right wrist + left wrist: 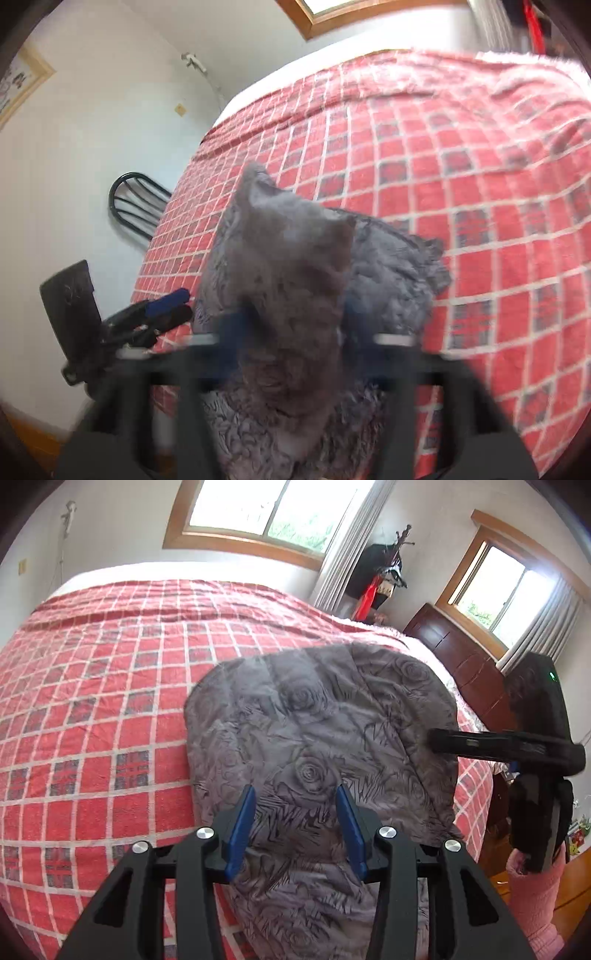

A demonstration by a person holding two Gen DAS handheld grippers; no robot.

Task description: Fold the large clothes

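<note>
**Finger state and garment position**

Fingers of the left gripper (295, 805) stand apart, blue pads (242, 830) clear of the cloth, nothing clamped between them. Fingers of the right gripper (291, 332) are blurred in its own view; a raised flap of the grey garment (295, 266) sits between the blue pads (231, 332), and the jaws appear closed on it.

Garment: grey fabric printed with dark rose and zigzag outlines, lightly quilted on the face seen from the left wrist; the flap raised in the right wrist view shows a fuzzy, fleece-like surface. Its far edge is rounded and its surface creased.

Position: the garment (317, 731) lies flat on the bed, directly below and beyond the left fingers, toward the bed's right side. The right gripper (461, 743) enters from the right at the garment's right edge.

Support: a red checked bedspread (92, 701) with white grid lines and dark plaid squares, of coarse woven texture.
</note>
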